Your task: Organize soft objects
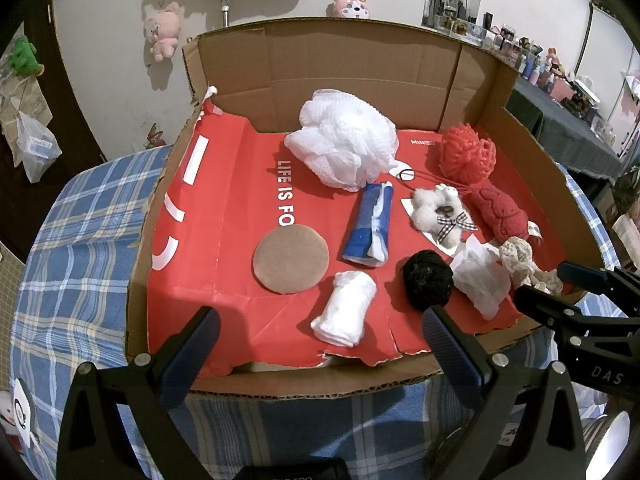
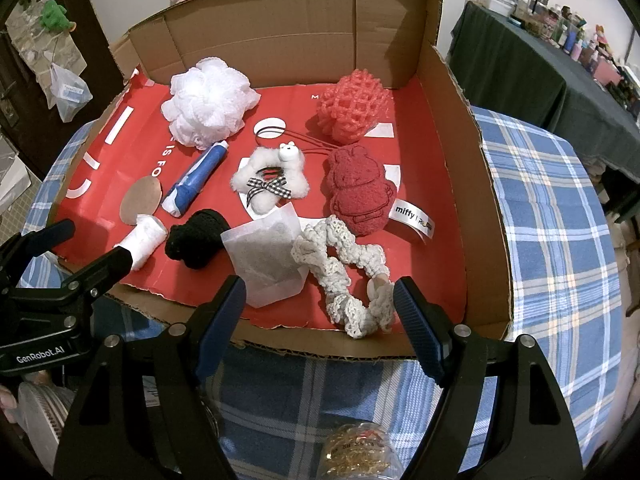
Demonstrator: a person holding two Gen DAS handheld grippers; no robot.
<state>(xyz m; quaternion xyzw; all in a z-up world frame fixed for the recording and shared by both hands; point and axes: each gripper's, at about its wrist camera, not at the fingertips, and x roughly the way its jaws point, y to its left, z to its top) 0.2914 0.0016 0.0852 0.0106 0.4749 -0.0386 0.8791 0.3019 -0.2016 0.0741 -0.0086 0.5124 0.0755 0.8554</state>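
A shallow cardboard box [image 1: 360,56] [image 2: 480,184] lined with red paper holds several soft things. At the back lie a white mesh pouf [image 1: 344,140] [image 2: 208,104] and a coral net pouf [image 1: 466,152] [image 2: 352,106]. A blue-and-white roll [image 1: 370,224] [image 2: 196,178], a fluffy white toy with a checked bow [image 1: 438,212] [image 2: 272,180] and a red plush [image 1: 500,210] [image 2: 358,194] fill the middle. Near the front are a white roll [image 1: 346,308] [image 2: 146,238], a black knit ball [image 1: 428,278] [image 2: 198,238], a white sachet [image 1: 480,276] [image 2: 268,260] and a cream lace scrunchie [image 1: 520,260] [image 2: 348,276]. My left gripper [image 1: 320,344] [image 2: 88,246] hangs open at the front edge. My right gripper [image 2: 320,312] [image 1: 556,284] is open just before the scrunchie, holding nothing.
A brown round pad [image 1: 291,258] [image 2: 142,200] lies on the red lining. The box rests on a blue plaid tablecloth [image 1: 80,240] [image 2: 560,220]. A clear container of gold bits [image 2: 356,456] sits below my right gripper. A dark-clothed table with clutter [image 2: 540,64] stands at right.
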